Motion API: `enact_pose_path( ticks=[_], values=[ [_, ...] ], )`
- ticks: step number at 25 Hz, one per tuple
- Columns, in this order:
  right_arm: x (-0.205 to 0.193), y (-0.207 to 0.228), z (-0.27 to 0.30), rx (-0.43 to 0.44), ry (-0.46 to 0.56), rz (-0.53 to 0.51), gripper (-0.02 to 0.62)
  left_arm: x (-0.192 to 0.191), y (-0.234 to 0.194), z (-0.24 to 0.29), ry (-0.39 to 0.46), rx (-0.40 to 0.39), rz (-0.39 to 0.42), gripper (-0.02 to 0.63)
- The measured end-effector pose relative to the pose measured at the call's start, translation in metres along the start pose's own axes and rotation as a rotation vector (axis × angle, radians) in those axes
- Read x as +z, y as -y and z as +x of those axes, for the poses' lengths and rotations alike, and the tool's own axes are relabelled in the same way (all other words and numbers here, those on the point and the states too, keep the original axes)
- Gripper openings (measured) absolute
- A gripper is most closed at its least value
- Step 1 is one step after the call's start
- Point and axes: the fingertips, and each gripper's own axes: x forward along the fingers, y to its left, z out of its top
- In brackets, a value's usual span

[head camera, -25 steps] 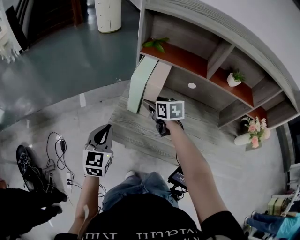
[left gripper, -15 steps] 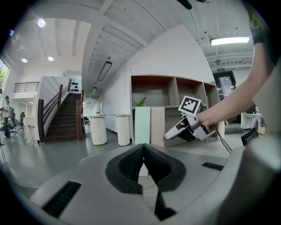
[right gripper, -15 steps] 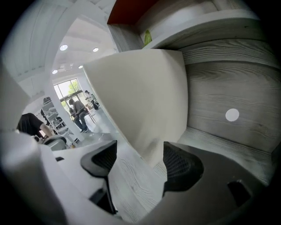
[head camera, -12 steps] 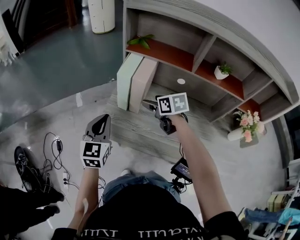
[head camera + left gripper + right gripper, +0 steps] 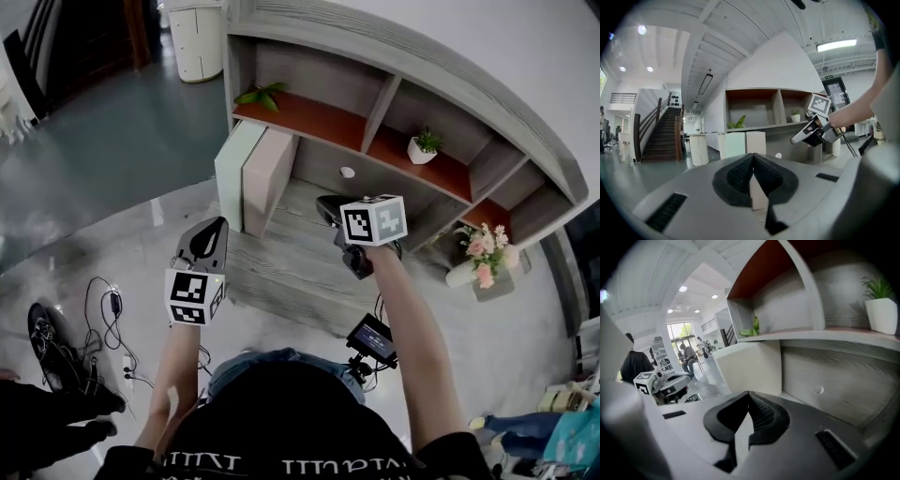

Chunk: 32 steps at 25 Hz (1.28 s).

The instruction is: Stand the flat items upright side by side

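My right gripper (image 5: 749,403) has backed away from the pink-beige panel (image 5: 269,178) it hung beside a second ago. Its jaws, wide then, are closing now, pads meeting with nothing between them. That reads to me as a let-go: the panel stands without my help. The left gripper (image 5: 753,165) is clenched on empty air too, held low off the front edge of the bottom ledge (image 5: 309,267), I'd say simply to keep clear. Out from the fingers, the pale green panel (image 5: 232,173) and the pink-beige one stand upright at the ledge's left end. They are side by side, seemingly face to face, with the green one nearest the left corner. Standing together like that, each probably steadies the other. Whether they also lean on the back wall, I can't tell. To my eye the job looks finished.
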Motion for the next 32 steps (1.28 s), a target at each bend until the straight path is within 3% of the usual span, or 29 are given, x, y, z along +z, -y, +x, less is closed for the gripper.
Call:
enact_pose_path(
  ticks=[9, 17, 21, 25, 29, 32],
  values=[
    [0.038, 0.008, -0.079, -0.03, 0.245, -0.068, 0.014, 0.035, 0.014, 0.023, 0.064, -0.017, 0.021, 0.012],
    [0.043, 0.008, -0.138, -0.155, 0.389, -0.196, 0.014, 0.06, 0.02, 0.036, 0.12, -0.03, 0.032, 0.012],
    [0.036, 0.017, -0.151, -0.196, 0.415, -0.169, 0.014, 0.072, 0.023, 0.039, 0.145, -0.045, 0.052, 0.012],
    [0.035, 0.014, -0.172, -0.226, 0.511, -0.14, 0.014, 0.079, 0.024, 0.036, 0.165, -0.037, 0.052, 0.012],
    [0.03, 0.01, -0.195, -0.283, 0.601, -0.141, 0.014, 0.081, 0.02, 0.029, 0.177, -0.009, -0.006, 0.012],
    [0.026, 0.012, -0.205, -0.317, 0.615, -0.15, 0.014, 0.083, 0.018, 0.024, 0.186, 0.013, -0.035, 0.012]
  ],
)
